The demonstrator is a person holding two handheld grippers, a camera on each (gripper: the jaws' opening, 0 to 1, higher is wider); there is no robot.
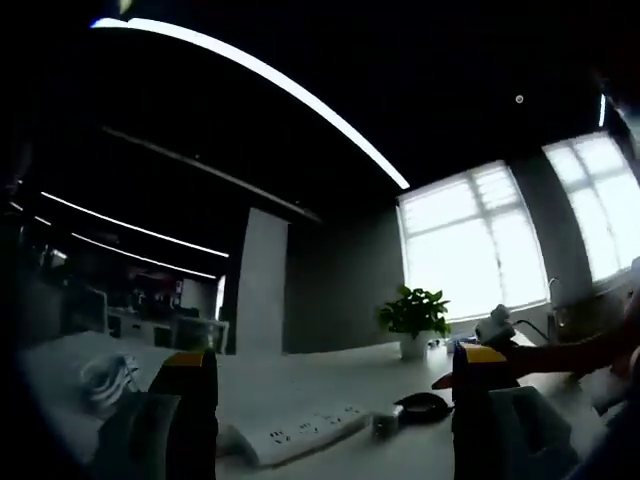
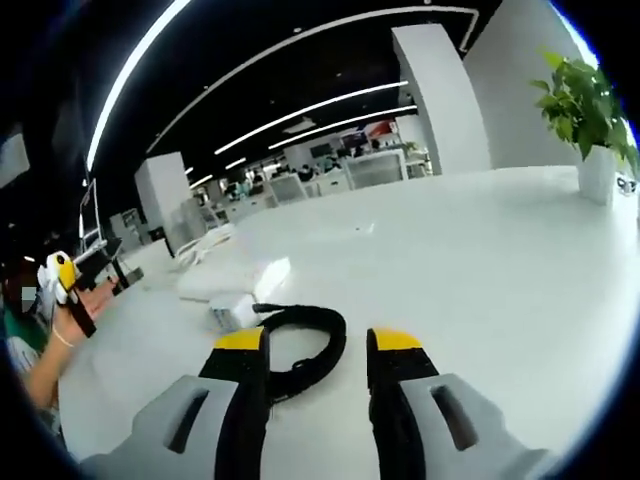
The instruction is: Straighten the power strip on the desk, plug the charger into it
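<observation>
White desk (image 2: 480,260): charger (image 2: 232,312) just ahead of open right tongs (image 2: 318,342)

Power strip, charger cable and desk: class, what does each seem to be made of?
Power strip: looks like white moulded plastic, smooth and matte, with recessed sockets. Charger cable: probably black rubbery sheathing, bending in a soft coil. Desk: smooth white top reflecting ceiling light, perhaps laminate; the material can't be confirmed.
</observation>
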